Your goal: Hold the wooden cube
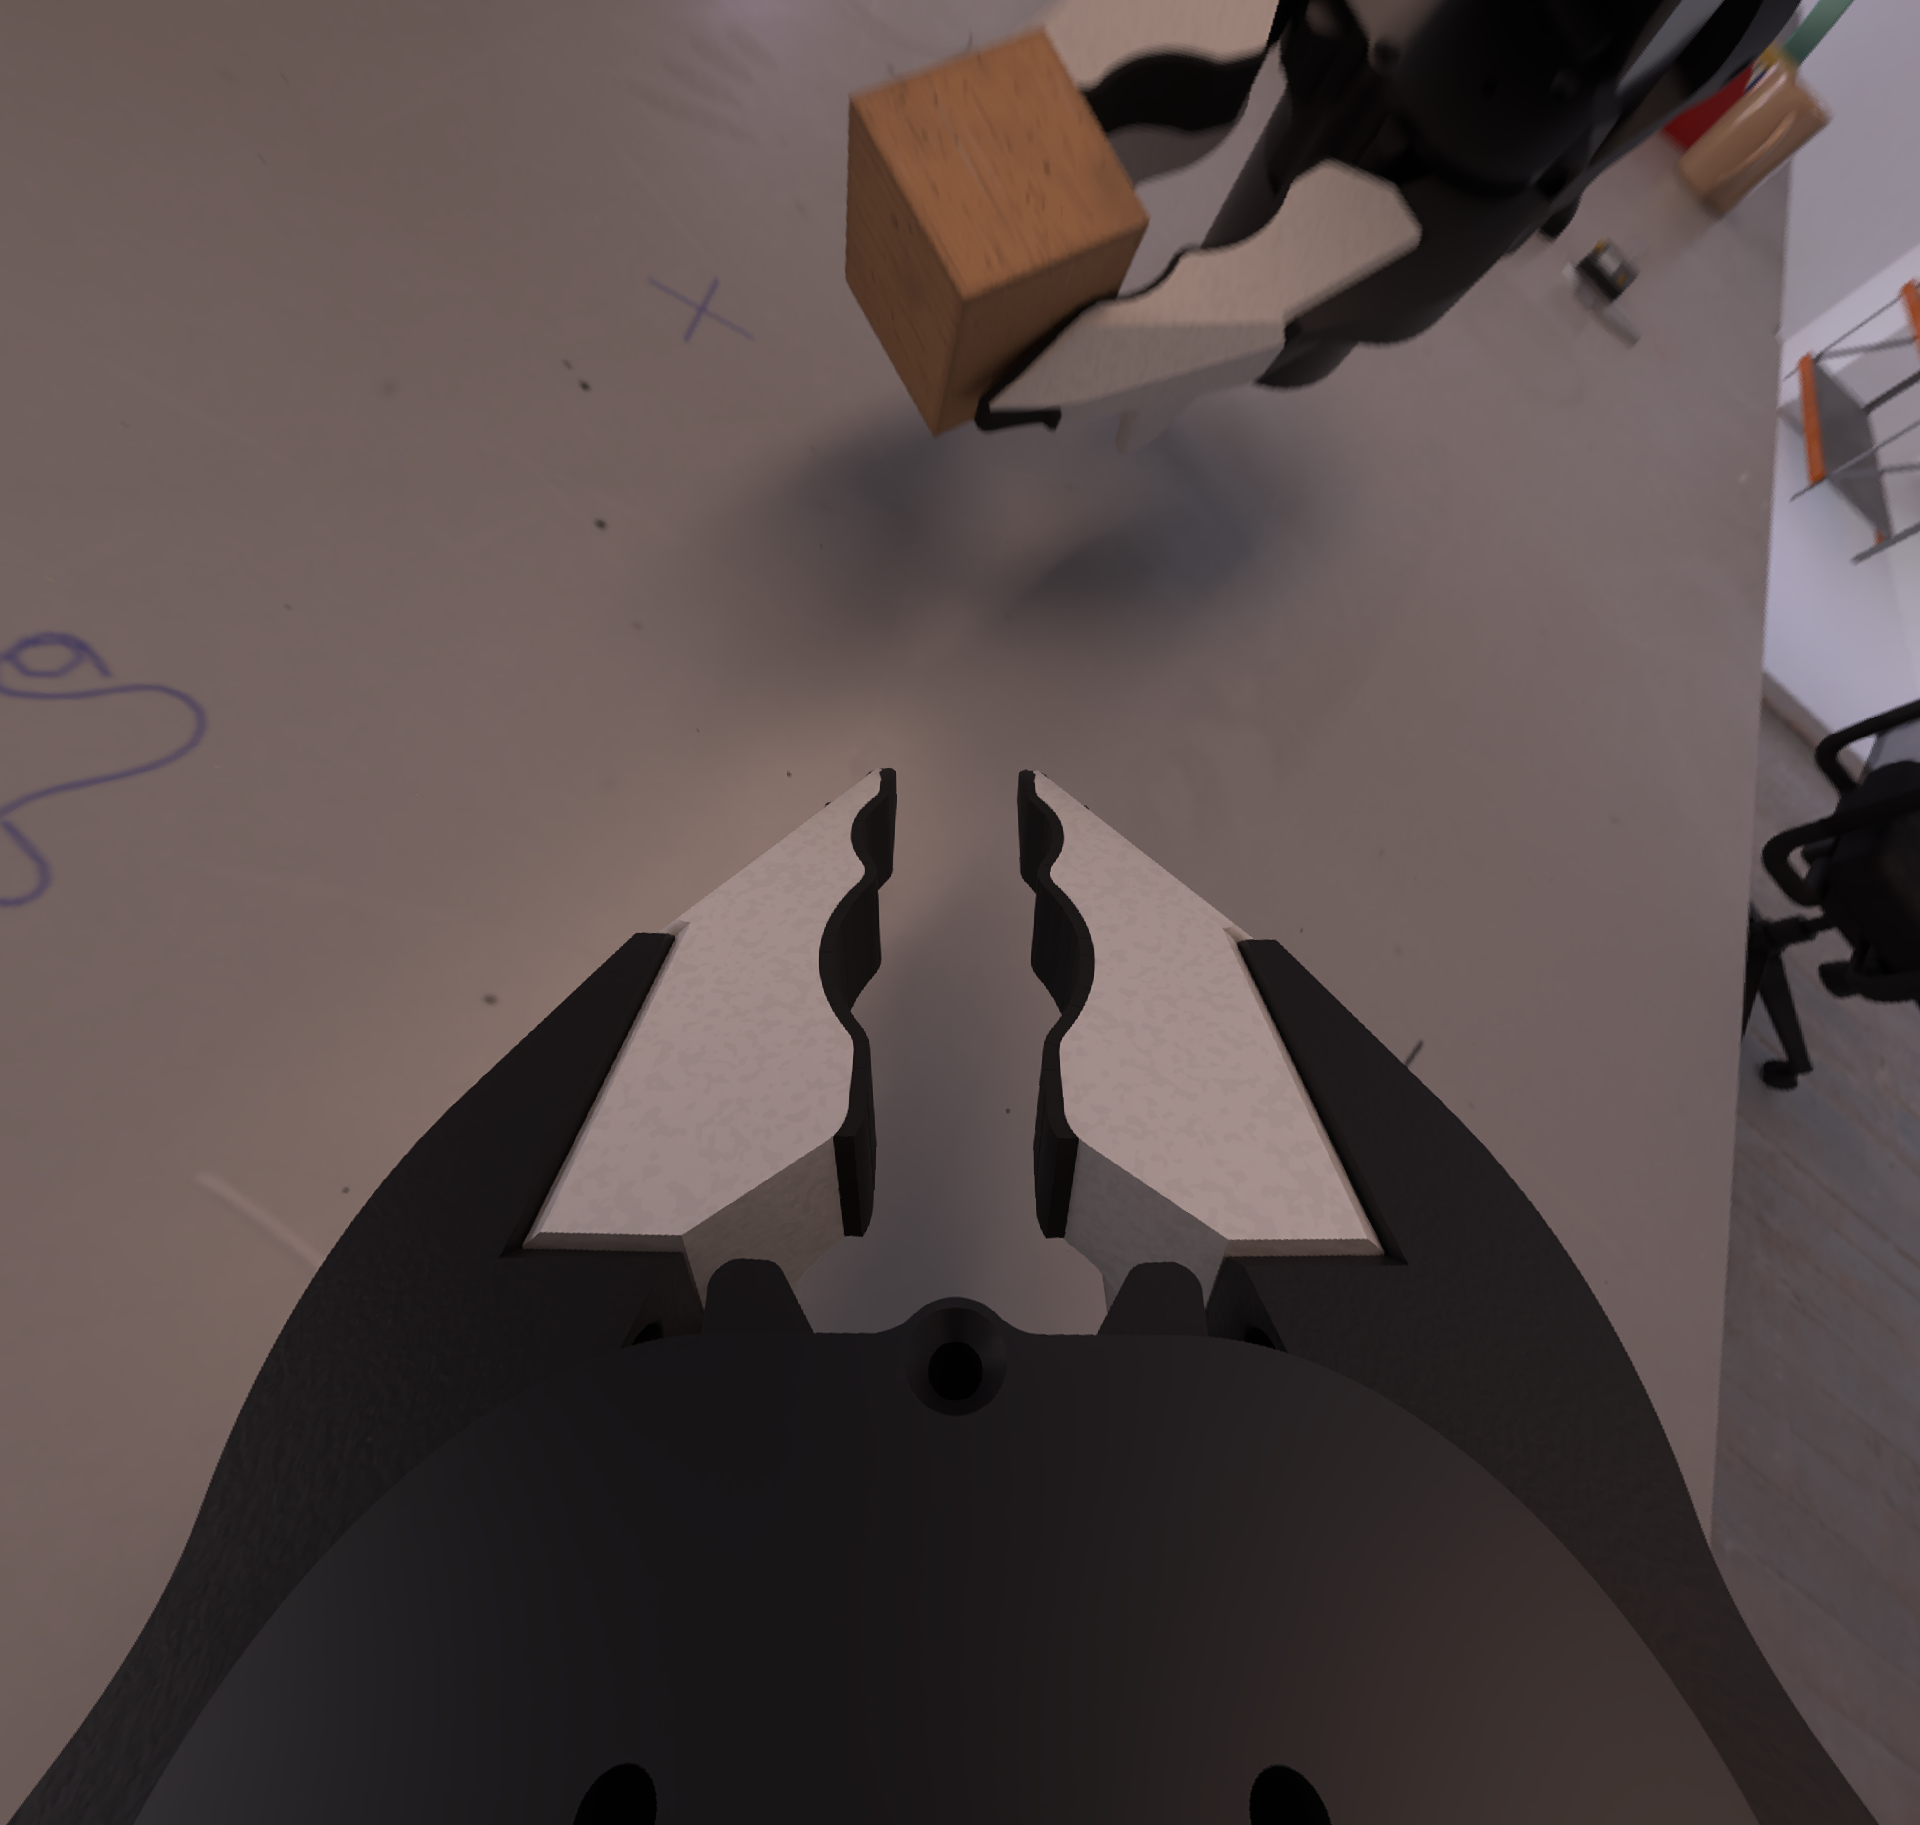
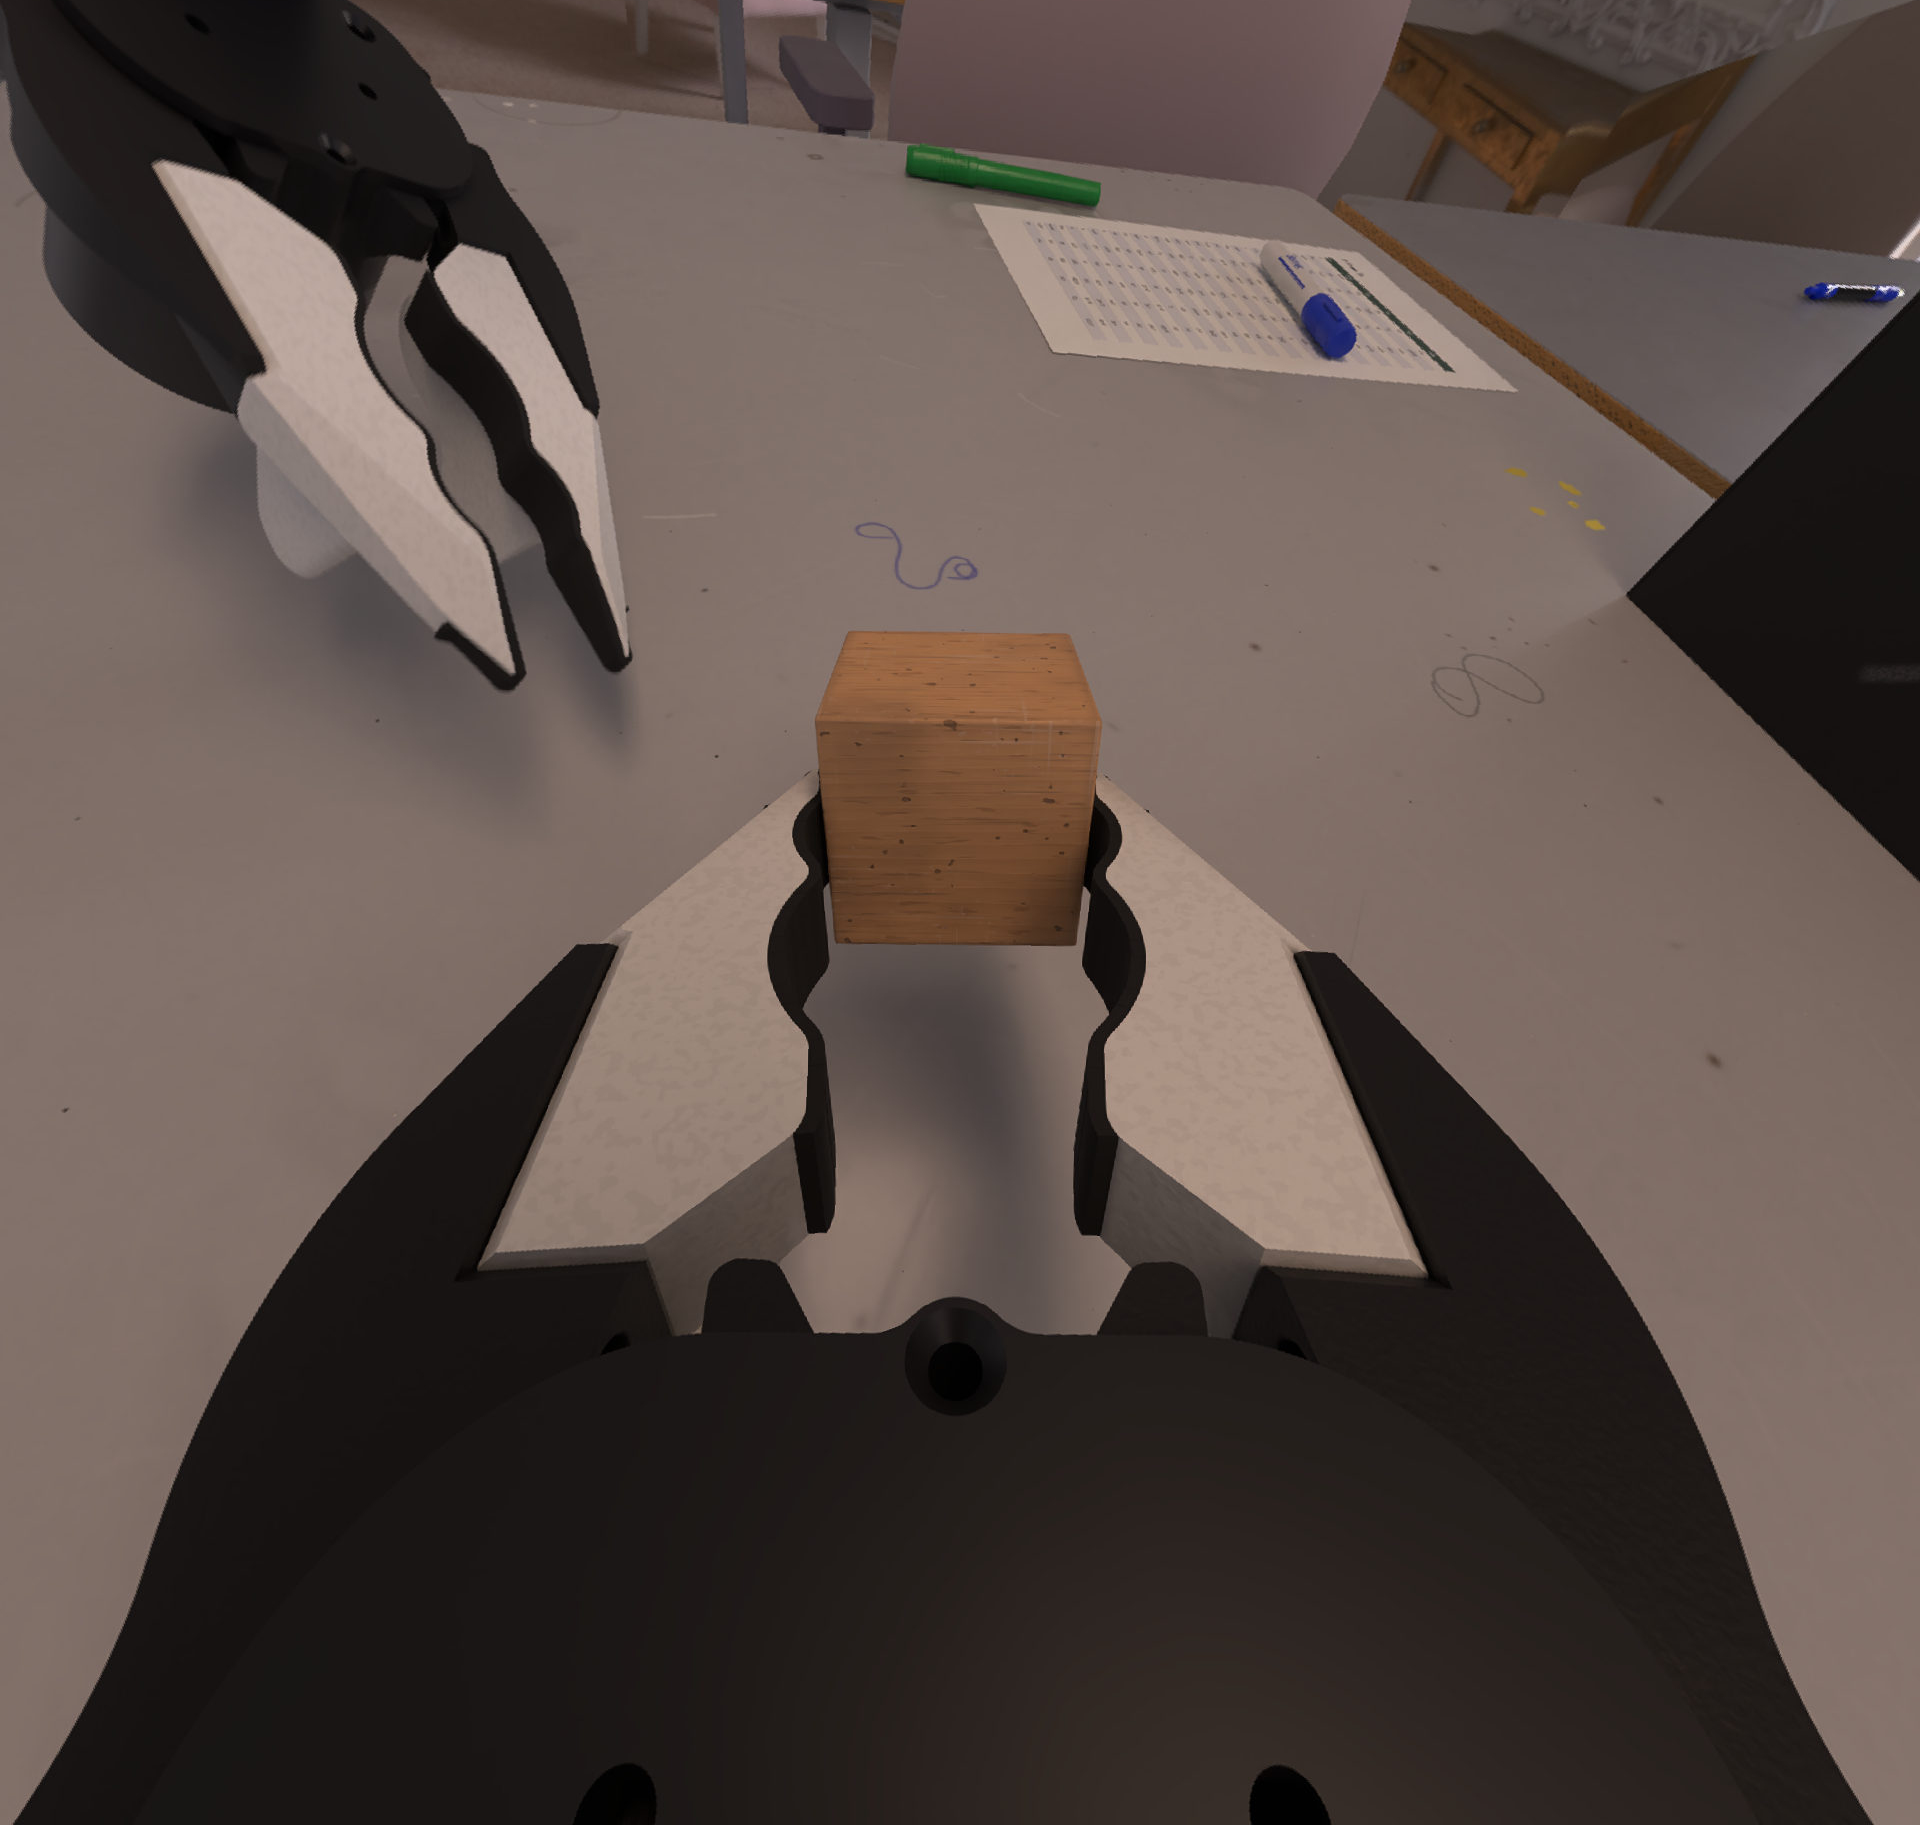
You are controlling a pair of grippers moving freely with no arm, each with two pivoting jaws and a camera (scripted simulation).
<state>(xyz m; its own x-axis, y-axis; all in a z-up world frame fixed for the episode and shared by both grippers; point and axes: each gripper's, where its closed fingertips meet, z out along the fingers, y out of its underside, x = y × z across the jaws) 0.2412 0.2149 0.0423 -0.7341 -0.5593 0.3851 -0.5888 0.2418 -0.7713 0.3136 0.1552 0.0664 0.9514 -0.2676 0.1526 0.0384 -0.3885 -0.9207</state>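
The wooden cube (image 2: 956, 809) is clamped between the fingertips of my right gripper (image 2: 956, 788), which is shut on it. The cube is held above the grey table (image 2: 312, 944) and casts a shadow below. In the left wrist view the cube (image 1: 977, 217) is ahead at the upper right, with the right gripper (image 1: 1049, 227) closed around it from the right. My left gripper (image 1: 958, 788) is empty, its fingers a narrow gap apart, and it points down at the table. It also shows in the right wrist view (image 2: 561, 661), left of the cube and apart from it.
A green marker (image 2: 1003, 177), a printed sheet (image 2: 1174, 310) and a blue-capped marker (image 2: 1307, 298) lie at the far side of the table. A black block (image 2: 1818, 580) stands at the right. The table's edge (image 1: 1756, 632) runs down the right, with an office chair (image 1: 1860, 892) beyond.
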